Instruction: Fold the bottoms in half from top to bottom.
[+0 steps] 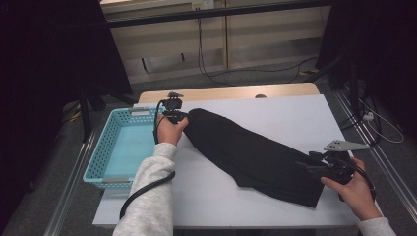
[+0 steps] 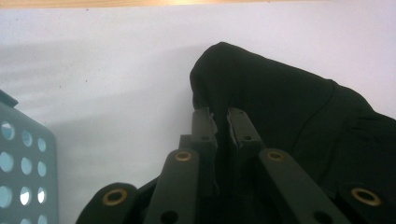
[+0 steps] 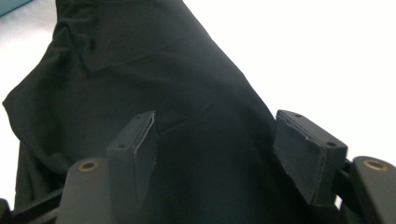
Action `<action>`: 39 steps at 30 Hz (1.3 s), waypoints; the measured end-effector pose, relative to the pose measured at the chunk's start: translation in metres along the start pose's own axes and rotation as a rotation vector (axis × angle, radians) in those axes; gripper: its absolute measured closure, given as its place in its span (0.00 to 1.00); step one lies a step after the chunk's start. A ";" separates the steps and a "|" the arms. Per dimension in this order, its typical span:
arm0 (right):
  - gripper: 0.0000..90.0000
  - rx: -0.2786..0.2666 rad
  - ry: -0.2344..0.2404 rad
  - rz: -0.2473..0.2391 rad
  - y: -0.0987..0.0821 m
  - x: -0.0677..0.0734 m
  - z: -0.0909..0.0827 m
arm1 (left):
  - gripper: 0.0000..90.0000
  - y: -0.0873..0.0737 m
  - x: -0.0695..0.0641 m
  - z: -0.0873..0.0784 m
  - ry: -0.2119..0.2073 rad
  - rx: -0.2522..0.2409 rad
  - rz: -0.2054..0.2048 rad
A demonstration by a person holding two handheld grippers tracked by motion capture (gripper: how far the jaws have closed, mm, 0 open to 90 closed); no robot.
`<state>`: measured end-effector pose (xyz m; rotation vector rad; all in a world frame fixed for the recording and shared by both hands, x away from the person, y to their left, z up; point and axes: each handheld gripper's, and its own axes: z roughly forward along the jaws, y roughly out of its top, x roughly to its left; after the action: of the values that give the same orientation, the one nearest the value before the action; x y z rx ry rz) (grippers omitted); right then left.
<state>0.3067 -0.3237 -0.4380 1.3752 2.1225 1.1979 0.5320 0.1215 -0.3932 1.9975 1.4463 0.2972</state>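
A long black cloth (image 1: 251,152) lies slantwise on the white table (image 1: 275,113), from far left to near right. My left gripper (image 1: 186,117) is at its far left end. In the left gripper view, that gripper (image 2: 219,114) has its jaws pinched together on a raised fold of the cloth (image 2: 280,102). My right gripper (image 1: 307,164) sits at the near right end. In the right gripper view its pads (image 3: 137,140) stand wide apart over the cloth (image 3: 140,70), and the gripper (image 3: 224,140) presses nothing.
An empty light-blue perforated basket (image 1: 115,147) stands at the table's left edge, close to my left hand, its wall (image 2: 23,163) beside the left jaws. A wooden strip (image 1: 226,92) runs along the far edge. Cables lie on the floor beyond.
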 end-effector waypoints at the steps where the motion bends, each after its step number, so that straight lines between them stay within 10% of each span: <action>1: 0.33 0.000 0.000 0.000 0.000 0.000 0.000 | 0.92 0.000 0.000 0.000 -0.006 -0.002 -0.002; 19: 0.32 0.003 0.012 -0.011 0.001 0.004 0.003 | 0.92 -0.009 -0.029 -0.003 -0.159 -0.014 0.045; 39: 0.32 0.012 0.027 -0.027 0.002 0.010 0.006 | 0.92 -0.065 -0.112 0.009 -0.417 -0.043 0.226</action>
<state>0.3074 -0.3121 -0.4383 1.3379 2.1628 1.2023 0.4459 0.0280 -0.4201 2.0389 0.9510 0.0023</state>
